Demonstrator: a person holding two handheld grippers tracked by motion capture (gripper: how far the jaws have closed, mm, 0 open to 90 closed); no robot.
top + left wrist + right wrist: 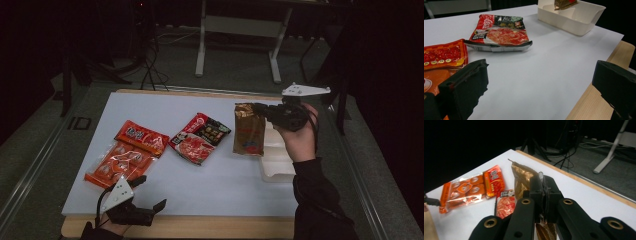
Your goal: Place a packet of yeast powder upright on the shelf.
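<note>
Gold snack bag (248,131) hangs right of centre in the high view, pinched at its top edge by the right gripper (260,109), above the white tray (276,170). Left gripper (150,192), at lower left, has its jaws spread wide with nothing between them, beside the orange packet (125,152).

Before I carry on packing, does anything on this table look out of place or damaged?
Nothing looks spilled or torn. The gold snack bag hangs in the air, pinched at its top edge by the right claw beside the white bin. The two red packets lie flat.
</note>
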